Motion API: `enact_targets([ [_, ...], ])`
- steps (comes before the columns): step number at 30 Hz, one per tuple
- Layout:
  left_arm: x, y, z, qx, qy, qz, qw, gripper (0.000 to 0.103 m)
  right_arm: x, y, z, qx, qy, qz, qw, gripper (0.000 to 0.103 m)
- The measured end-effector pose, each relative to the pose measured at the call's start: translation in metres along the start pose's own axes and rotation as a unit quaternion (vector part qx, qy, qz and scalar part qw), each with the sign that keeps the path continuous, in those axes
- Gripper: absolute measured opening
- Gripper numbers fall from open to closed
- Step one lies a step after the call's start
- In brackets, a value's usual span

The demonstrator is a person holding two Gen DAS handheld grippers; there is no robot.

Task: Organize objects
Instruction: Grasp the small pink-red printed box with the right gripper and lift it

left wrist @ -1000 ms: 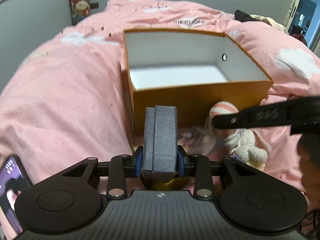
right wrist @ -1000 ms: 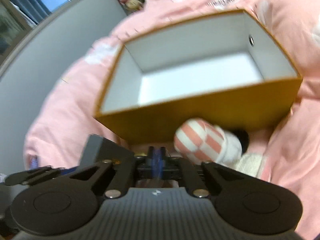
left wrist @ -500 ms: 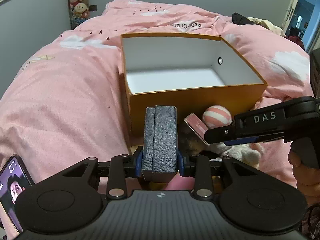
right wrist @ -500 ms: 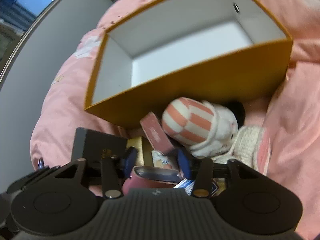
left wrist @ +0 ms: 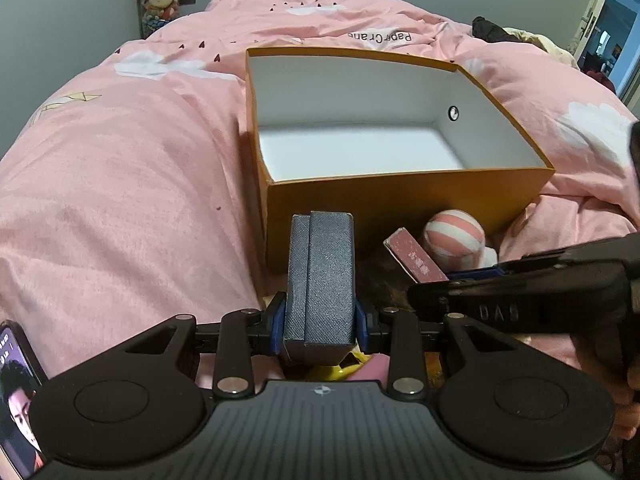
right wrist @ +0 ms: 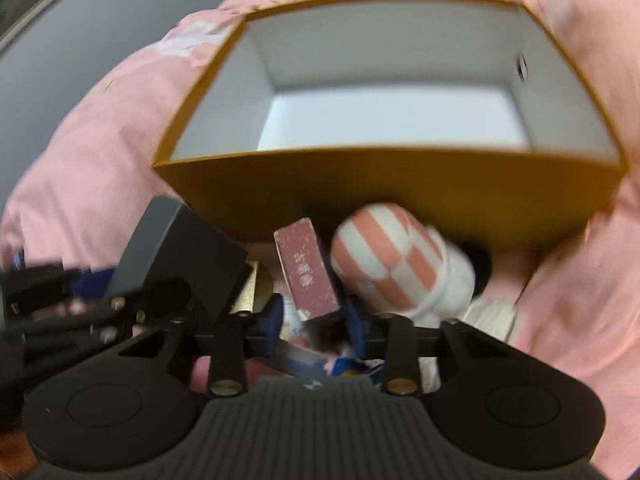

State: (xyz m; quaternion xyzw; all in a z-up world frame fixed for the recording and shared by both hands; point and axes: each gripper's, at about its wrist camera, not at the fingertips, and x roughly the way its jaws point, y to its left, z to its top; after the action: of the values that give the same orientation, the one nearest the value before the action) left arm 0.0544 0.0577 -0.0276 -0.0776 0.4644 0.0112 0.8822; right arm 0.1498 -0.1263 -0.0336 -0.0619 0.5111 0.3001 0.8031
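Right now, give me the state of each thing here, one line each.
Orange box: open, nothing seen inside, upright on the bed.
Grey case: closed, clamped in the left gripper.
Pink box: tilted, between the right gripper's jaws, which have just been closing; contact unclear.
Striped plush: lying against the orange box.
Phone: screen on.

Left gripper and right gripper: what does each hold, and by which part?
Left gripper clamps the dark grey box at its near end. Right gripper, jaws closing, straddles the maroon box's near end; grip unclear.
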Motion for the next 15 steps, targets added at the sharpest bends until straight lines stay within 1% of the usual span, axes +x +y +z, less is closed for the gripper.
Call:
enact_targets([
  [2, 0.001, 0.001, 0.003, -0.001, 0.000, 0.000, 1.0000, 0.038, -0.002, 0.007, 0.002, -0.030, -0.009, -0.001, 0.999, 0.032],
  [6, 0.005, 0.002, 0.004, -0.001, 0.002, -0.003, 1.0000, 0.038, 0.008, 0.017, 0.006, -0.079, -0.003, -0.016, 0.997, 0.032],
  [8, 0.007, 0.003, 0.004, -0.002, 0.005, -0.004, 1.0000, 0.038, 0.017, 0.016, 0.009, -0.089, 0.003, -0.020, 0.996, 0.031],
  [9, 0.008, 0.003, 0.004, -0.003, 0.006, -0.004, 1.0000, 0.038, 0.020, 0.016, 0.010, -0.089, 0.004, -0.020, 0.996, 0.029],
  [10, 0.008, 0.004, 0.003, -0.004, 0.008, -0.004, 1.0000, 0.038, 0.022, 0.014, 0.012, -0.090, 0.006, -0.019, 0.996, 0.029],
  [12, 0.008, 0.004, 0.003, -0.006, 0.009, -0.002, 0.9999, 0.038, 0.023, 0.015, 0.011, -0.093, 0.002, -0.018, 0.995, 0.028],
  [15, 0.002, 0.003, 0.001, -0.008, -0.001, -0.006, 0.9999, 0.038, 0.015, 0.016, 0.008, -0.108, -0.012, -0.018, 0.994, 0.026],
])
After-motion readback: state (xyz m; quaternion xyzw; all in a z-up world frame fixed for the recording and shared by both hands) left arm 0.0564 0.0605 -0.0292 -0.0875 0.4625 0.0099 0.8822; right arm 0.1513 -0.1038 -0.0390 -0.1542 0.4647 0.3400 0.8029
